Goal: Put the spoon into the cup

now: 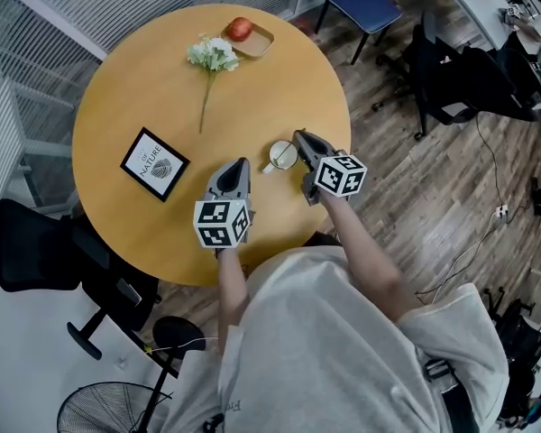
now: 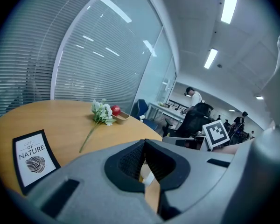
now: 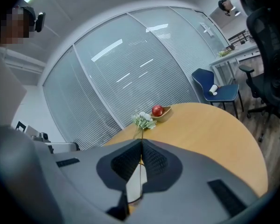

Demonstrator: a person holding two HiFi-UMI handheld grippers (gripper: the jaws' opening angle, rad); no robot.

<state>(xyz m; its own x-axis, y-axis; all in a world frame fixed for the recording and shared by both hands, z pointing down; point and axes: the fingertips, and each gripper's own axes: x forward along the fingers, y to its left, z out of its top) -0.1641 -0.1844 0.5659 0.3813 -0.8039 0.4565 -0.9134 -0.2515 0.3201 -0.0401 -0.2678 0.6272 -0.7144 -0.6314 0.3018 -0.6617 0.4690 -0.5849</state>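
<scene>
left gripper (image 2: 144, 141): fingers (image 2: 129, 161) together | card (image 2: 31, 158) left | flower (image 2: 101, 113), apple (image 2: 115, 110) farther on table (image 2: 56, 118)

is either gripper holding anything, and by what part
Cannot tell: left gripper and right gripper both show jaws together, nothing clearly visible between them; the right tip is beside the white cup.

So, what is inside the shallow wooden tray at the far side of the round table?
One red apple lies in the shallow wooden tray. The apple covers the tray floor beneath it; nothing else shows there.

Office, glass partition with blinds (image 3: 130, 78), swivel chairs (image 1: 460, 84), desks (image 2: 169, 108)
</scene>
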